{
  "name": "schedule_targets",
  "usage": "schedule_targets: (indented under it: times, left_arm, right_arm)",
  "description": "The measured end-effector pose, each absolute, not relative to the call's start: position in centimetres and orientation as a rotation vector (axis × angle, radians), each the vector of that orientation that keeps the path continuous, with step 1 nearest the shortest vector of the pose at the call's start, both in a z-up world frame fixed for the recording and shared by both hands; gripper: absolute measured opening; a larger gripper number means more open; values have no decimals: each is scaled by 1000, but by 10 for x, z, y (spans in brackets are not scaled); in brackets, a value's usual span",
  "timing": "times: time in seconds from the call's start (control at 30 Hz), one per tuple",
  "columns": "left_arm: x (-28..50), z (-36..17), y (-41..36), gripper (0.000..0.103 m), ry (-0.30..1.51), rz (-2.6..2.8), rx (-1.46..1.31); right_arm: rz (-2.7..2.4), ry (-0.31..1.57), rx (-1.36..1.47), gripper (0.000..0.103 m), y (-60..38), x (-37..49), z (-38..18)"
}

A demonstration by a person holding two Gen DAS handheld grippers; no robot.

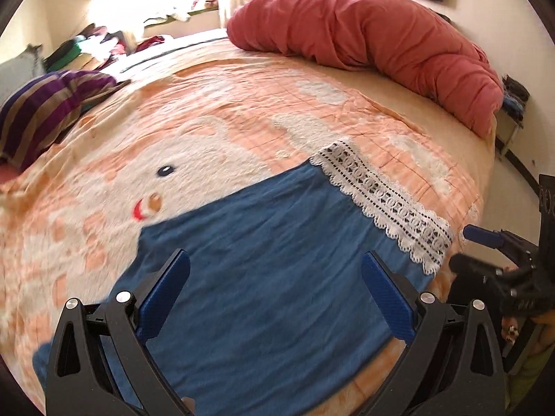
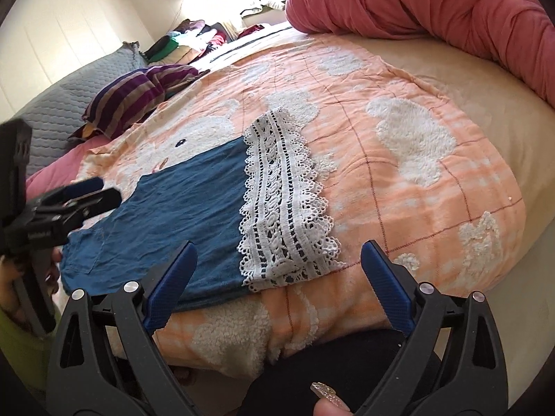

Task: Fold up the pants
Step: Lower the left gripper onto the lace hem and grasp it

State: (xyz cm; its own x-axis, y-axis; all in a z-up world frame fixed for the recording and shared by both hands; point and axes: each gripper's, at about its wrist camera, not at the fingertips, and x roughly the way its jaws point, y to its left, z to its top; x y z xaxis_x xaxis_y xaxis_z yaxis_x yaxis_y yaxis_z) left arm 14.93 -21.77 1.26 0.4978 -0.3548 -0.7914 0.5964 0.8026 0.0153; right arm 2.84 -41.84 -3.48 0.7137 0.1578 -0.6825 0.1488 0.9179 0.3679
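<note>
Bedroom scene, seen from both wrist cameras: blue folded cotton pants with a white lace hem band lie flat on a peach-and-white fleecy bedspread near the bed's front edge. Left gripper, black with blue pads, hangs over the blue cloth, fingers spread, nothing between them. Right gripper is likewise spread wide by the lace end, empty. A rolled red duvet and striped purple pillow lie further off.
</note>
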Motion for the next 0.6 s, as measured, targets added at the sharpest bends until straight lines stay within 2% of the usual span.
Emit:
schedule_targets:
  times: [0.6]
  left_arm:
    - [249,-36,-295,98,1020,-686,344]
  right_arm:
    - [-1,842,490,89,-423,46,-51]
